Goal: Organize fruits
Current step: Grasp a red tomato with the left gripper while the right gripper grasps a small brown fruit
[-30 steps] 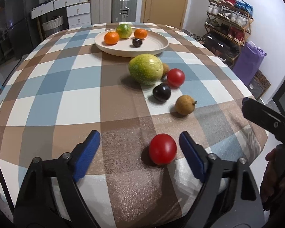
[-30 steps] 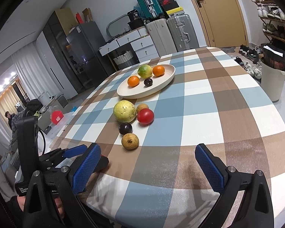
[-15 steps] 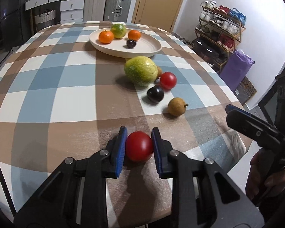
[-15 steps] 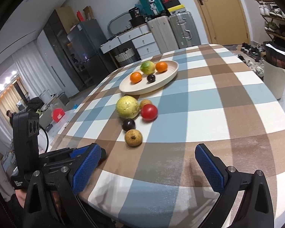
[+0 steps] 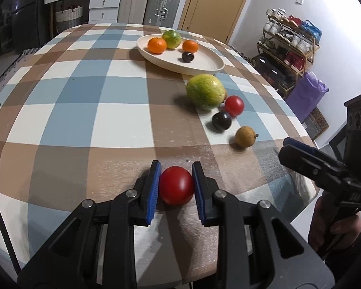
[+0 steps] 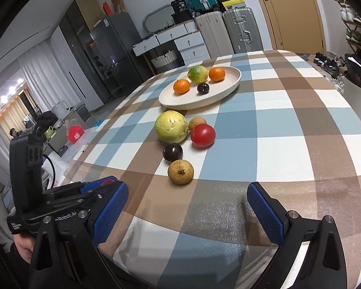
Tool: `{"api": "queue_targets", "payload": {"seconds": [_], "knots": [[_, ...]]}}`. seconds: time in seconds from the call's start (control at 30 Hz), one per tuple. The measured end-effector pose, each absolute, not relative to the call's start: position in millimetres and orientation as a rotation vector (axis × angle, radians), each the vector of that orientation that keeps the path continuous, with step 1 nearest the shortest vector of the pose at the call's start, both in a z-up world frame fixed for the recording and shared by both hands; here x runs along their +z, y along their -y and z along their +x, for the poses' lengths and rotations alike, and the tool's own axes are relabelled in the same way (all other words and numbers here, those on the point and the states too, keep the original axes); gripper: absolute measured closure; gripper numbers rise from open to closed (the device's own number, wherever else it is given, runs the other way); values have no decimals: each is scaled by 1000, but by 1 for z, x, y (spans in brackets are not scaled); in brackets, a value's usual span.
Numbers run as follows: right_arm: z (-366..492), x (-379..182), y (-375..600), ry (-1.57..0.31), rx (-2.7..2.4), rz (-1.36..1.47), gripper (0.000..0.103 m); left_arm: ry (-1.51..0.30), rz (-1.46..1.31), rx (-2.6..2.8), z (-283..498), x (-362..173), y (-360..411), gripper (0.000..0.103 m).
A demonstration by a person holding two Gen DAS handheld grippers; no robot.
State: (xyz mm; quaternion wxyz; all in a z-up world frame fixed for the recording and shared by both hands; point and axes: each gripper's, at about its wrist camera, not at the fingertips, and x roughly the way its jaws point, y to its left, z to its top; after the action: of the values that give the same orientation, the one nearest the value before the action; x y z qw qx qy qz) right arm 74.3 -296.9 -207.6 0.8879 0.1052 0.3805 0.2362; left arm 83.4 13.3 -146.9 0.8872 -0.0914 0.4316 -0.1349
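Blue ribbed pads of the left gripper (image 5: 176, 185) pressed on both sides of a round red tomato (image 5: 176, 185), so its jaws were pinching that fruit near the front edge of the table (image 5: 72, 110), which wore a brown, blue and white checked cloth. Whether the tomato had left the cloth could not be told from the left wrist view.

Off to the right, the right gripper (image 6: 187, 213) hung over the same front edge with its jaws spread wide and nothing between them; a hand (image 5: 334, 228) gripped its black handle.

Farther out lay the loose fruit, bunched together: a small brown round fruit with a stem (image 6: 180, 171) nearest, a dark purple plum (image 6: 172, 152) just behind it, then a second red tomato (image 6: 203, 135) beside a large yellow-green guava-like fruit (image 6: 171, 127), with another small brown fruit (image 6: 196, 122) tucked behind those two.

Beyond them sat the shallow cream oval plate (image 6: 228, 86), already holding two orange mandarins (image 6: 181, 86) (image 6: 216, 74), a green-yellow citrus (image 6: 197, 74) and a dark plum (image 6: 203, 88).

Judged from this layout, the sorting appeared somewhat under halfway: four fruits were on the plate, one was in the grip and presumably bound there, and five waited on the cloth.
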Motion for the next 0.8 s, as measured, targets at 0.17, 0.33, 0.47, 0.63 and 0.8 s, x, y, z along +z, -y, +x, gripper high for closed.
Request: {"api": "queue_targets", "payload": {"seconds": [0.17, 0.33, 0.47, 0.63, 0.8], "knots": [[80, -209, 286, -795, 496, 182, 2, -894, -213, -284, 83, -144, -23, 80], [88, -212, 273, -808, 507, 149, 15, -886, -234, -285, 84, -139, -30, 80], [96, -218, 267, -840, 508, 148, 29, -890, -248, -287, 87, -137, -35, 80], [104, -219, 262, -861, 501, 114, 70, -892, -256, -280, 90, -136, -40, 80], [106, -220, 264, -854, 512, 116, 74, -888, -254, -272, 97, -132, -42, 80]]}}
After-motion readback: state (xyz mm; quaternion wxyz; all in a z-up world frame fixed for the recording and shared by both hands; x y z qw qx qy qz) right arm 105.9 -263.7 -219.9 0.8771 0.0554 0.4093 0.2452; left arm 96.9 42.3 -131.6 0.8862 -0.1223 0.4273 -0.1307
